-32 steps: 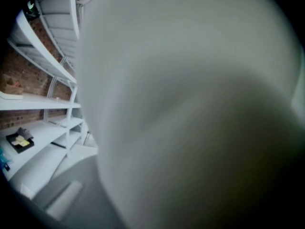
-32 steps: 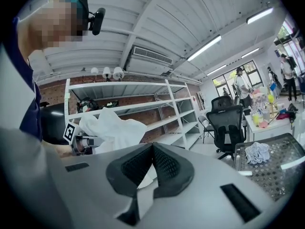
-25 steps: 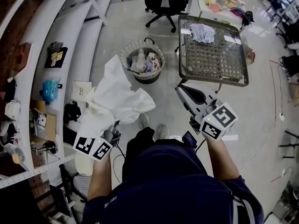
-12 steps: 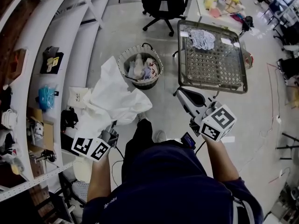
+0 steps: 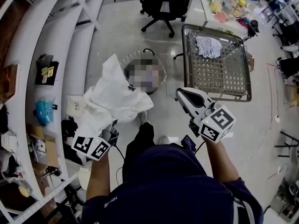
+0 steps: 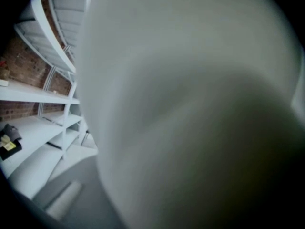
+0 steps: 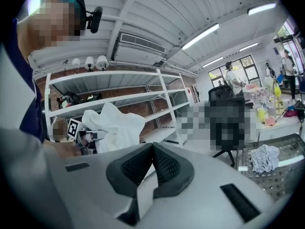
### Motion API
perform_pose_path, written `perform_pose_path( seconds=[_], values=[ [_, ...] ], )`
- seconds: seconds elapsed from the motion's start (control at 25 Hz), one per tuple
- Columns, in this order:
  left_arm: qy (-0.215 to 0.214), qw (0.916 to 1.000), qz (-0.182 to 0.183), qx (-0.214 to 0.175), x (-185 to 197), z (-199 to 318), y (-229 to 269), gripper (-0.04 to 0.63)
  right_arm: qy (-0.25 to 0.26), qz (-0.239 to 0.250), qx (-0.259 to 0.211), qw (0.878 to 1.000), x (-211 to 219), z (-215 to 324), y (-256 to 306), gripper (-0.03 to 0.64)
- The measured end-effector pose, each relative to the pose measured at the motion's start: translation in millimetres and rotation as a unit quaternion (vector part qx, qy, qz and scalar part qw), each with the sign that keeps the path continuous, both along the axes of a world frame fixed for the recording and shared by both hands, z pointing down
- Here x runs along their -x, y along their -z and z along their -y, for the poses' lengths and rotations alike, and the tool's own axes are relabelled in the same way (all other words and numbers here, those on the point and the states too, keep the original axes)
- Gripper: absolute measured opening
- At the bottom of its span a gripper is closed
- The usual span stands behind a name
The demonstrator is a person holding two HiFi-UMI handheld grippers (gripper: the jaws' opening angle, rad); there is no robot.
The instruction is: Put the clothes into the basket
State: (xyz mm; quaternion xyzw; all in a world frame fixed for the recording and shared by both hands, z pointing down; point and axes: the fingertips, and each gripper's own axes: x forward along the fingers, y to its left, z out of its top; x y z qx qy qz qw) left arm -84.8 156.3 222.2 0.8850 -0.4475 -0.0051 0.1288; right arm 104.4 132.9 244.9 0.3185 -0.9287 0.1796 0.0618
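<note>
Cloth (image 5: 114, 97) is closing in on its target. At the far left the left gripper (image 5: 111, 133) has its jaws pinched narrow on the white piece, which billows up above it. It fills that gripper's view so completely that we see nothing else there but shelving.

Over the last second we have stepped forward. The basket (image 5: 156, 57) now sits lower in the head view, nearer our feet, and the cloth laps over its left rim. From above we cannot tell whether it hangs over the opening yet or just beside it. We judge the carry almost done, with a short reach and a release left to do.

To the right, the right gripper (image 5: 187, 97) has come forward too. Its pads are pressed together with nothing between them. Beyond it stands the table (image 5: 233, 78), where a grey rag (image 5: 209, 45) lies well apart from the basket. That looks like our next pickup.
</note>
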Motion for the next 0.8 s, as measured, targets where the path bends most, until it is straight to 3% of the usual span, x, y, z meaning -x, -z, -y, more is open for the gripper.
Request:
perform_pose_path(
  seconds=[0.52, 0.8],
  values=[
    [-0.024, 0.9989, -0.006, 0.04, 67.2, 121.1, -35.7, 0.052, -0.016, -0.019, 0.03, 0.999, 70.8, 112.7, -21.2, 0.006],
    [-0.044, 0.9976, -0.008, 0.053, 89.9, 159.8, -51.5, 0.052, -0.025, -0.033, 0.031, 0.999, 100.9, 148.6, -31.4, 0.008]
  ],
)
